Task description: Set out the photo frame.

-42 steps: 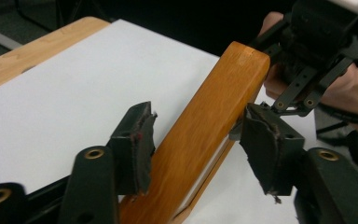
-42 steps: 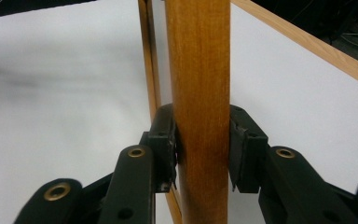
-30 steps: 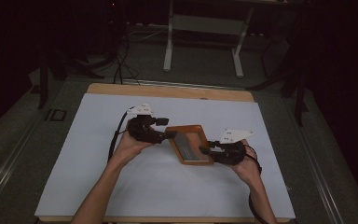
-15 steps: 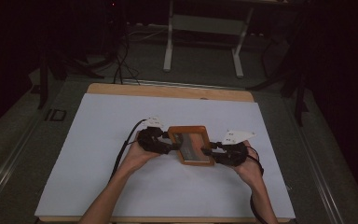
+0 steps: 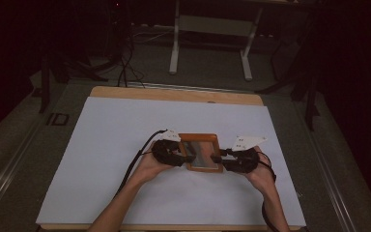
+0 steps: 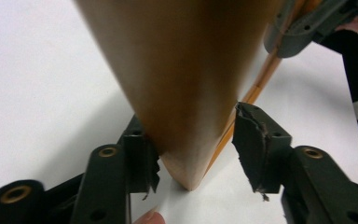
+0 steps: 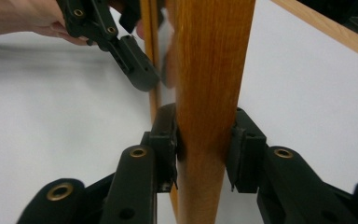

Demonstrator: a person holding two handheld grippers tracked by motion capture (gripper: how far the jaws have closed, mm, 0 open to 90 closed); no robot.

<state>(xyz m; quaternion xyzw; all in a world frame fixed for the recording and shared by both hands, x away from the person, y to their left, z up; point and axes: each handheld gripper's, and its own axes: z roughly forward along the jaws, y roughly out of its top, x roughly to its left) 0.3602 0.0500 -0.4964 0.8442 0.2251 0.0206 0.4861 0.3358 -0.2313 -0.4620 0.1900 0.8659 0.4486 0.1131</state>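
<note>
At the wooden frame's nine o'clock edge, the left gripper straddles a corner, fingers apart and not clamped. The frame lies mid-table. At three o'clock, the right gripper pinches its side rail firmly.

The place looked like a lab or recording studio rather than a home. A wooden-edged table under a plain white sheet stood alone on grey carpeted floor, lit against dark surroundings. Beyond the table's far edge stood a white metal stand with two legs, and black cables trailed across the floor near dark equipment supports.
</note>
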